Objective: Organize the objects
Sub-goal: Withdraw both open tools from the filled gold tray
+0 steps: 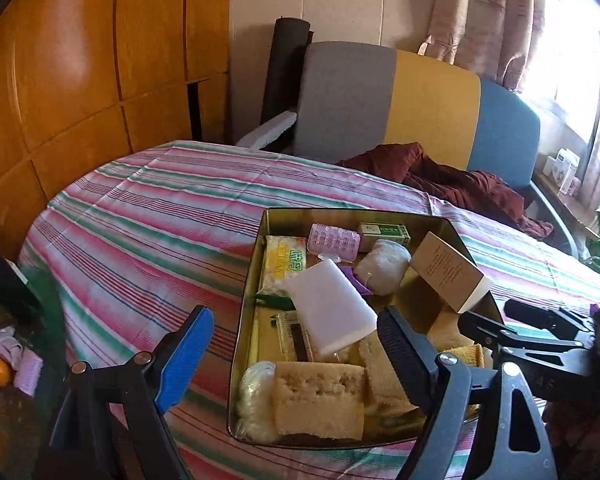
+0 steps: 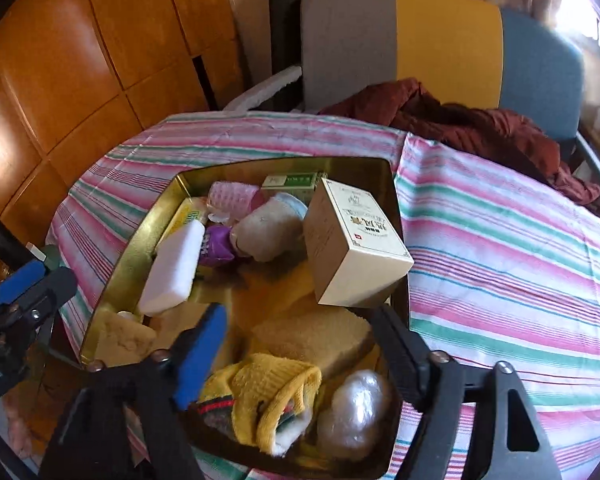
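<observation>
A gold metal tin (image 1: 260, 248) (image 2: 396, 200) sits on the striped cloth and holds several things: a white block (image 1: 334, 306) (image 2: 174, 270), a cream box (image 1: 448, 270) (image 2: 354, 248), a pink roller (image 1: 334, 240), tan sponges (image 1: 320, 398) (image 2: 316, 340), a yellow sock (image 2: 268, 392) and a plastic-wrapped lump (image 2: 356, 412). My left gripper (image 1: 296, 354) is open and empty over the tin's near left edge. My right gripper (image 2: 300, 354) is open and empty above the sock and sponge; it also shows in the left wrist view (image 1: 540, 320).
The striped cloth (image 1: 160, 216) (image 2: 500, 248) covers the table. A chair with a grey, yellow and blue back (image 1: 420, 100) stands behind, with a dark red garment (image 1: 460, 184) on it. Wooden panels (image 1: 80, 80) are at the left. Small items lie low at the left (image 1: 4, 368).
</observation>
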### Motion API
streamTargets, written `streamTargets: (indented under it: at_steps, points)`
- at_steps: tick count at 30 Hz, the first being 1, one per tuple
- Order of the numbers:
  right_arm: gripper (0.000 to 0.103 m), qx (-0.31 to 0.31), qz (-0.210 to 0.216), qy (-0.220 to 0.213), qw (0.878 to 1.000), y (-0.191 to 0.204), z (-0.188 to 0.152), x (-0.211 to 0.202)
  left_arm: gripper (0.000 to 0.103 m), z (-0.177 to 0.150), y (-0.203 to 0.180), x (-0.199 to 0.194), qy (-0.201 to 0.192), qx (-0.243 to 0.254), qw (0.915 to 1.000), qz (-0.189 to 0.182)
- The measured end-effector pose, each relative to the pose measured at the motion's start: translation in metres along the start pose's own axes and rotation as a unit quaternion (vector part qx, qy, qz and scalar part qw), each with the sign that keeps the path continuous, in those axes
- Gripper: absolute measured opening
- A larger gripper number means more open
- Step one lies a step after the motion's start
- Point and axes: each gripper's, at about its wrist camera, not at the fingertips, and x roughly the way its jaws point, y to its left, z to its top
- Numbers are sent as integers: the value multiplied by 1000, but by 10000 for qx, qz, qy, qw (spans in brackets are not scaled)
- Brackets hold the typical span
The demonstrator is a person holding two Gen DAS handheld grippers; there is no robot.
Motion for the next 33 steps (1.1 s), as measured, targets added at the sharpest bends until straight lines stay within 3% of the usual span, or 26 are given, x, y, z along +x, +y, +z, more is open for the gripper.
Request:
streamTargets:
  at_steps: [5, 11, 15, 22, 33]
  points:
    - [90, -19, -89, -144, 9999, 7, -6, -11, 85, -2, -1, -14, -190, -74, 9998, 62]
    - [93, 57, -94, -178, 9998, 9, -20, -19, 85, -4, -6, -30, -327, -92, 9984, 457]
    - [93, 94, -103, -223, 9997, 11, -30, -26, 85, -11, -10, -39, -451, -31, 9979, 460]
    - [94, 11, -140, -269, 9995, 18, -40, -34, 85, -18, -14, -39, -242, -139, 9995, 165]
    - [95, -125, -242, -375, 9989, 26, -42, -41, 85, -23, -17, -47, -403, -68, 9989, 221]
